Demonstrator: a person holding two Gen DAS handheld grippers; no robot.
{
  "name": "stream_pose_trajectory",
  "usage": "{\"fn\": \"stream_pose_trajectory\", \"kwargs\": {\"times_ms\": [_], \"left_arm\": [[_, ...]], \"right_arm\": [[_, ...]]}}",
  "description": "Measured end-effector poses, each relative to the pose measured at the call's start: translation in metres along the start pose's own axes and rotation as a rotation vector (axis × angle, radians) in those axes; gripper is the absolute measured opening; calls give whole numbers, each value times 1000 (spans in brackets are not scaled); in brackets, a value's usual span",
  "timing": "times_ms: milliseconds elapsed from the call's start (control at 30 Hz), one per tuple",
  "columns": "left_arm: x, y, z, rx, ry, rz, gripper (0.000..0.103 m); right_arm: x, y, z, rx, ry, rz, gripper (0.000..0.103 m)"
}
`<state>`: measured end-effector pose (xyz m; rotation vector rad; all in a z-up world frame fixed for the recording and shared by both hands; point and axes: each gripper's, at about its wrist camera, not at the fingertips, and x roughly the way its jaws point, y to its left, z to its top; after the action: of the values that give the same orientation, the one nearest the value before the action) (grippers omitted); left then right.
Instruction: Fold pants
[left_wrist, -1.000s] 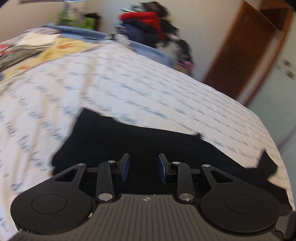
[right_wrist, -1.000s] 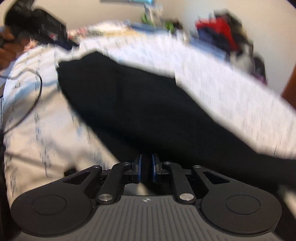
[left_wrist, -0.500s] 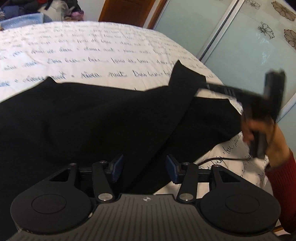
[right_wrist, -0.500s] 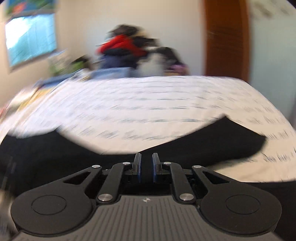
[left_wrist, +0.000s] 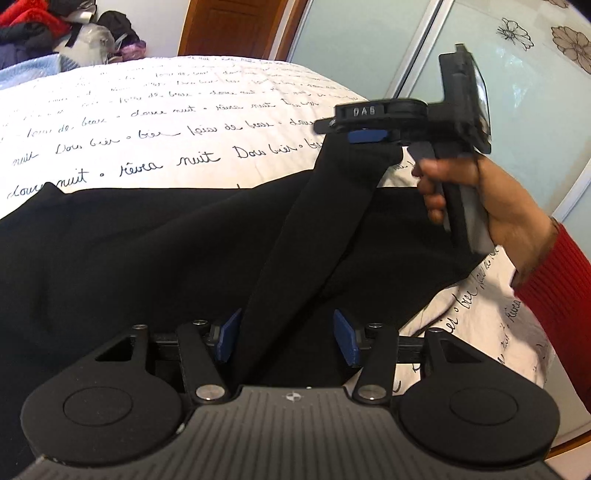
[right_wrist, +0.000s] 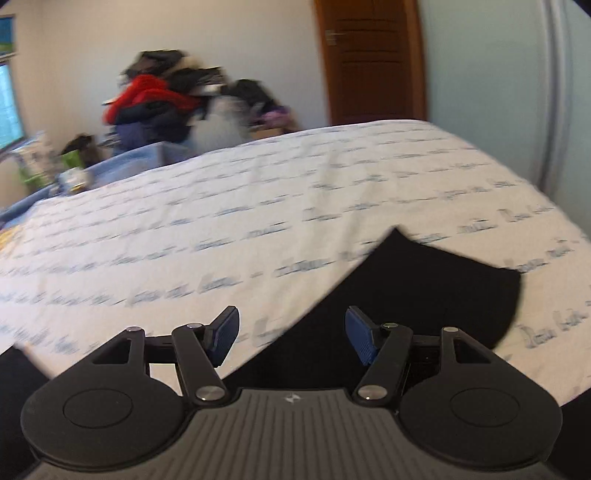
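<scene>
A bedroom in a home. A bed (right_wrist: 258, 229) fills most of both views, spread with a white cover printed in lines of handwritten script (French words such as "nuit" can be read). Beyond its far edge a heap of clothes (right_wrist: 162, 103), some red, sits piled against a pale wall. A brown wooden door (right_wrist: 369, 62) stands nearby, beside frosted sliding wardrobe panels (left_wrist: 517, 74) decorated with flowers.

Soft daylight lit the room evenly; the right wrist view was motion-blurred across the bedspread (right_wrist: 258, 221), edges bowed by fisheye distortion.
</scene>
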<state>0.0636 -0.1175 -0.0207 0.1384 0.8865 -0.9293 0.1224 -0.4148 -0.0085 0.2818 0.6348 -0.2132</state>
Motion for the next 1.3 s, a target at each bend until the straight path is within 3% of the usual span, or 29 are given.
{"fn": "stream_pose_trajectory", "kwargs": {"times_ms": [100, 233, 333, 433, 533, 700, 733, 900, 1067, 1167, 1300], "left_arm": [[5, -2, 3, 15, 1, 9, 43], [8, -8, 4, 32, -6, 25, 26], [8, -13, 2, 43, -6, 49, 15], [5, -20, -2, 86, -17, 61, 12], [4, -22, -6, 130, -29, 50, 12], [8, -22, -10, 157, -26, 37, 12], [9, -21, -10, 155, -25, 33, 12], [12, -21, -9, 141, -23, 29, 12], [13, -21, -9, 141, -21, 35, 14], [13, -22, -9, 140, -19, 34, 14], [12, -23, -10, 151, -20, 38, 15]], "right_arm": [[-12, 30, -12, -150, 21, 31, 63], [-6, 53, -11, -298, 3, -80, 65], [10, 44, 1, -279, -24, -168, 72], [37, 19, 6, -286, 40, -374, 72], [24, -12, -2, -203, 50, -370, 75], [-23, -48, -25, -127, 18, -479, 75], [-33, -56, -28, -91, 5, -471, 75], [-65, -93, -22, 182, -118, -259, 75], [-50, -115, -8, 482, -147, 48, 75], [-27, -110, -3, 540, -105, 56, 75], [4, -115, 7, 612, -112, 36, 75]]}}
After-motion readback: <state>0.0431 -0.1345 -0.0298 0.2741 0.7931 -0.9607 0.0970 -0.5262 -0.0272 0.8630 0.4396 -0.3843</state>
